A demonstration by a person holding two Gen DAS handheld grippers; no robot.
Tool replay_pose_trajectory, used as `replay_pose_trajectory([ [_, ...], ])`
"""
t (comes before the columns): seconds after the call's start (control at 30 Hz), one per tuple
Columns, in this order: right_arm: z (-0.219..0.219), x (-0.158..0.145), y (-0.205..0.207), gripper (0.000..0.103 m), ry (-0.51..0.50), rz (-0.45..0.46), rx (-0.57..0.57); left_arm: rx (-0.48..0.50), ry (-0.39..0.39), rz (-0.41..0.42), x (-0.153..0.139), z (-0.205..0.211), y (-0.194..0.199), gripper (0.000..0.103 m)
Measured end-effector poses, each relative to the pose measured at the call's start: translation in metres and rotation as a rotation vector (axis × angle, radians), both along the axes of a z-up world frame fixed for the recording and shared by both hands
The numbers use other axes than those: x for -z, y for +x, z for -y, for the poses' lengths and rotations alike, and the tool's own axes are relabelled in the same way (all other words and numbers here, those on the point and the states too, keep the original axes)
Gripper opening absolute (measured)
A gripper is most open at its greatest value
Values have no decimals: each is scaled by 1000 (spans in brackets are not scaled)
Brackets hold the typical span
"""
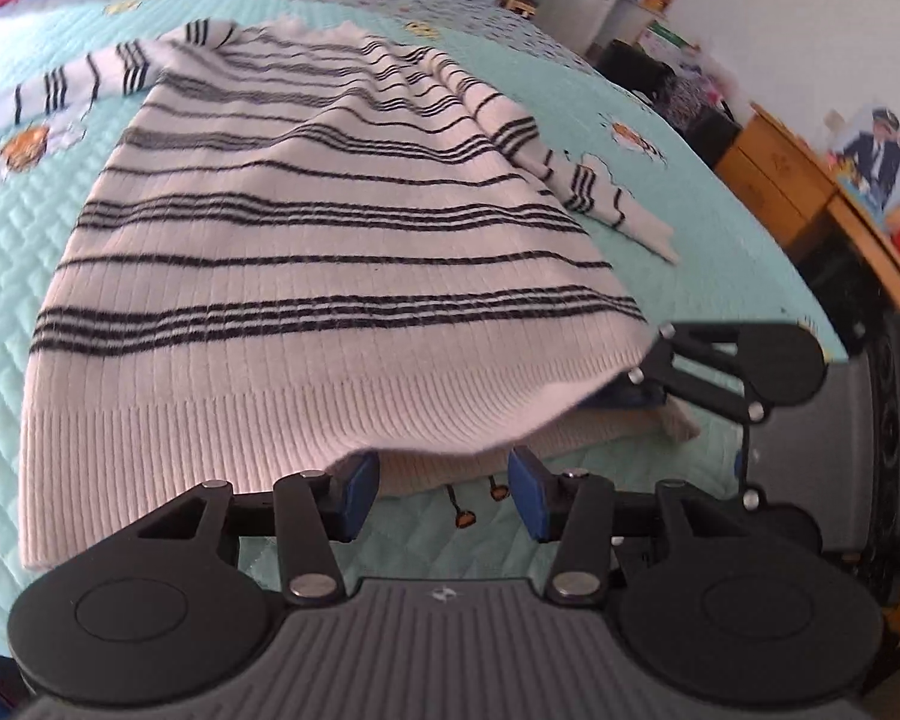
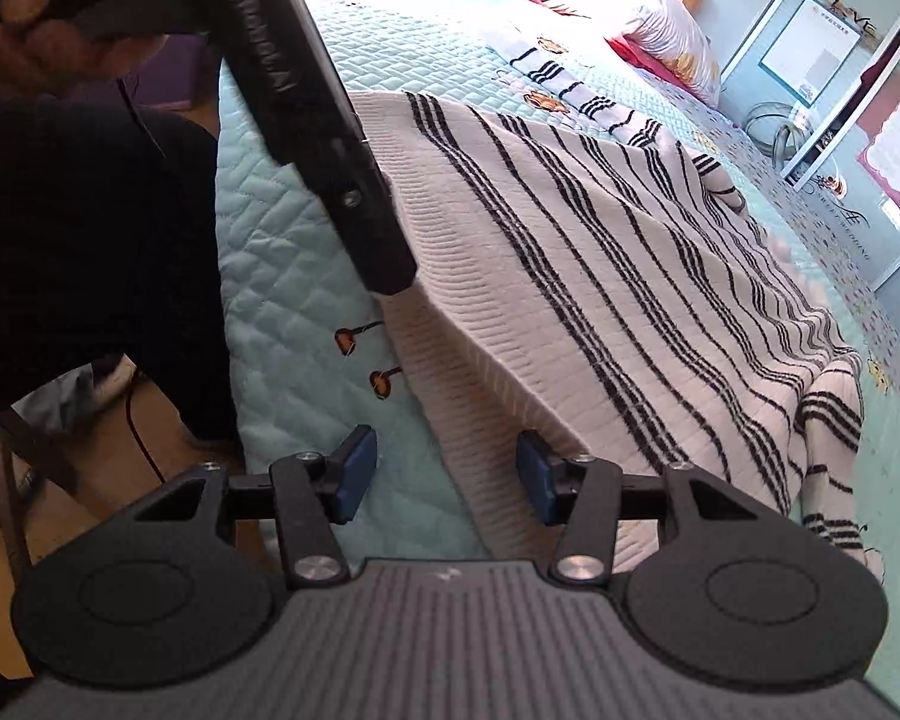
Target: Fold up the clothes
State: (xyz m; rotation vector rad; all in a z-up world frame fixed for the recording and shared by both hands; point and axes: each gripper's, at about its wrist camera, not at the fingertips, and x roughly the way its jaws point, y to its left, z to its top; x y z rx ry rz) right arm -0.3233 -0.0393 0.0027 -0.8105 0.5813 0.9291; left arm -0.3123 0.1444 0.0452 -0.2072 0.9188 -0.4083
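Here, left wrist view: the striped sweater [image 1: 330, 252] lies spread on the quilted bedspread [image 1: 6, 228], hem toward the camera, one sleeve [image 1: 60, 90] stretched far left, the other [image 1: 594, 186] trailing right. The left gripper [image 1: 444, 489] sits at the hem with its blue pads apart; the near edge is lifted off the bed above them, so nothing is clamped. Probably placed low to get under the hem.

Right wrist view: the right gripper [image 2: 447, 477] has its jaws apart too, level with the hem corner at the bed edge, closing on nothing. The other tool's dark body [image 2: 330, 138] crosses the upper left and meets the raised edge. Sweater unfolded, both sleeves out.
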Motion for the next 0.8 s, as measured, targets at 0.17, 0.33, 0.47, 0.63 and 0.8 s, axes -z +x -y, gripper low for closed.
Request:
replay_pose_trajectory([
  [0.17, -3, -4, 8, 51, -5, 17, 20, 20, 38, 39, -3, 4, -1, 54],
  [0.33, -8, 1, 1, 51, -56, 102, -29, 0, 29, 41, -2, 1, 6, 54],
  [0.47, -10, 7, -7, 45, -98, 167, -74, -3, 35, 42, -1, 1, 7, 54],
  [0.63, -13, 14, -14, 26, -135, 249, -94, -15, 35, 40, 1, -1, 8, 54],
  [0.8, -15, 12, -14, 19, -132, 251, -96, -13, 34, 43, -1, -1, 6, 55],
])
